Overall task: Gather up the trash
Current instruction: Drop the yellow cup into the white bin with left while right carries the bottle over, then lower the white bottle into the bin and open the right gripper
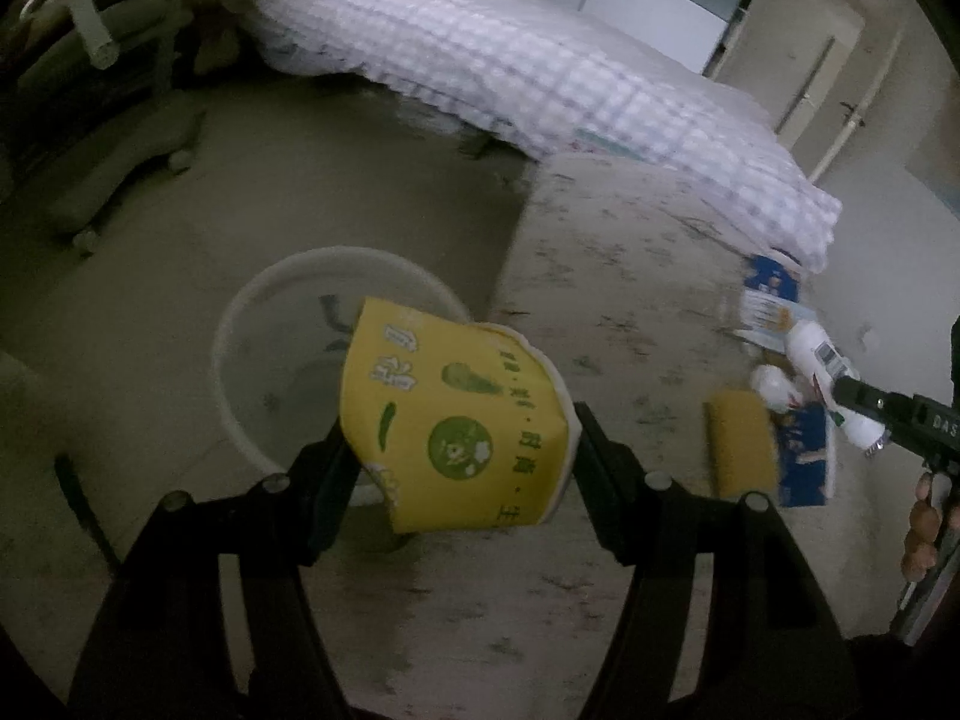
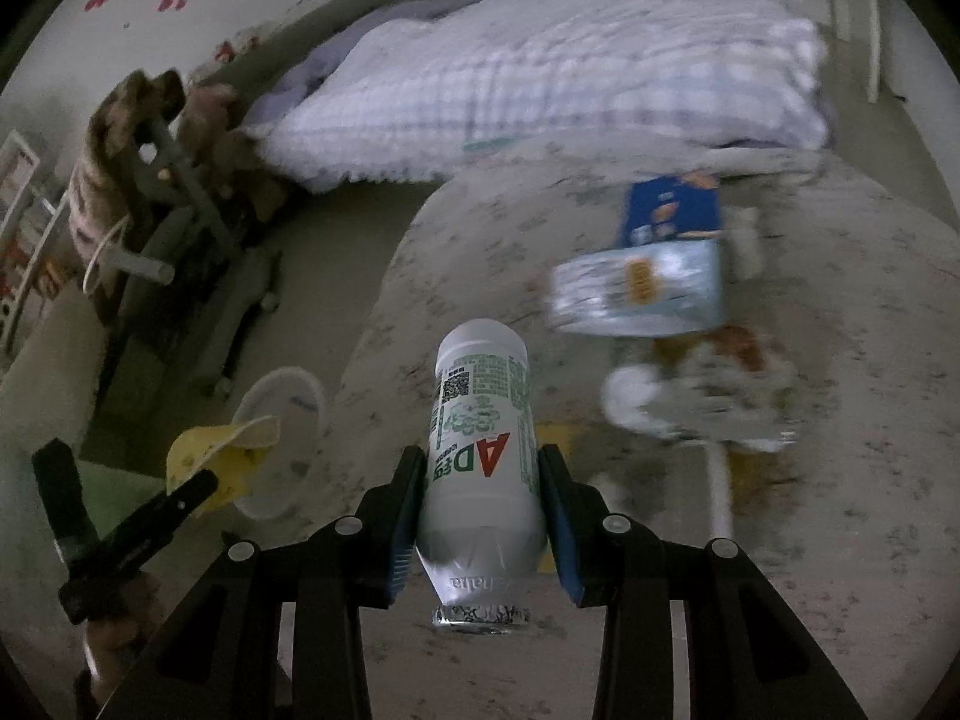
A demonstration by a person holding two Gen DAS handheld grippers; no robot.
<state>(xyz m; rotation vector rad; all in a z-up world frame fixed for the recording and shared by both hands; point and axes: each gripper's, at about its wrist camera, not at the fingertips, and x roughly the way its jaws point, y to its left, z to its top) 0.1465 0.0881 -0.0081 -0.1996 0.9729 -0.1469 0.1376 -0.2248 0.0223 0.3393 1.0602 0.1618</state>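
My left gripper [image 1: 462, 426] is shut on a crushed yellow paper cup [image 1: 456, 420] with green print. It hangs just right of a white round bin [image 1: 240, 312] standing on the floor. In the right wrist view my right gripper [image 2: 481, 456] is shut on a white plastic bottle [image 2: 480, 456] with green and red print, cap end towards the camera. The same bottle [image 1: 822, 360] shows at the right edge of the left wrist view. The bin [image 2: 282, 396] and the yellow cup [image 2: 228, 450] lie to the lower left of the bottle.
More litter lies on the patterned rug: a blue carton [image 2: 672, 210], a pale packet [image 2: 642, 288], crumpled tissue [image 2: 690, 396], a yellow block [image 1: 741, 444]. A bed with a checked quilt [image 1: 510, 60] fills the back. A wheeled chair base [image 1: 120, 168] stands at left.
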